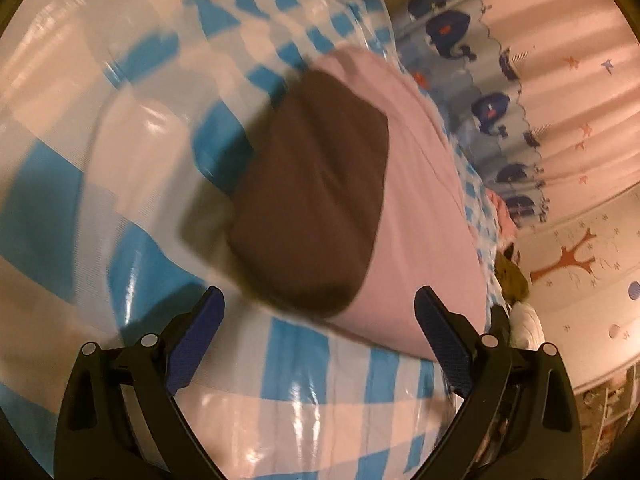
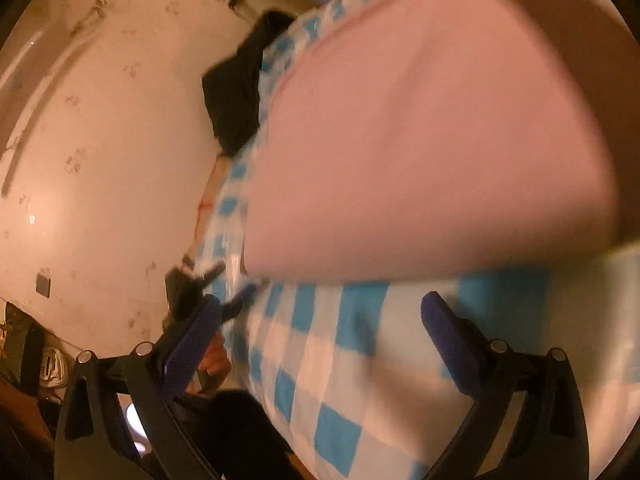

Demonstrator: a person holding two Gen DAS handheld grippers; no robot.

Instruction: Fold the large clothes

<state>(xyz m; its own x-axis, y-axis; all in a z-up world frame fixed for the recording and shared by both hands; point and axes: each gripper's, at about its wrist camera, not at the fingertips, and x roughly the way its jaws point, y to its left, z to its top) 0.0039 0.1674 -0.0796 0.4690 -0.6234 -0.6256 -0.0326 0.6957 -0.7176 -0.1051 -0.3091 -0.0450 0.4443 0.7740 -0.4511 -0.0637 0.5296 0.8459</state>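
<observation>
A folded brown garment [image 1: 316,196] lies on top of a folded pink garment [image 1: 416,216] on the blue-and-white checked plastic cover [image 1: 304,364]. My left gripper [image 1: 320,340] is open and empty, just short of the near edge of the stack. In the right wrist view the pink garment [image 2: 420,140] fills the upper right, with a strip of the brown one [image 2: 608,60] at the far right. My right gripper [image 2: 320,340] is open and empty over the checked cover [image 2: 332,360], near the pink garment's edge. Both views are motion-blurred.
A curtain with blue whales [image 1: 492,108] and a wall with a tree decal [image 1: 576,260] stand to the right. A black garment [image 2: 240,84] hangs at the cover's edge by a pale wall [image 2: 104,184]. A stuffed toy [image 1: 512,276] lies beyond the stack.
</observation>
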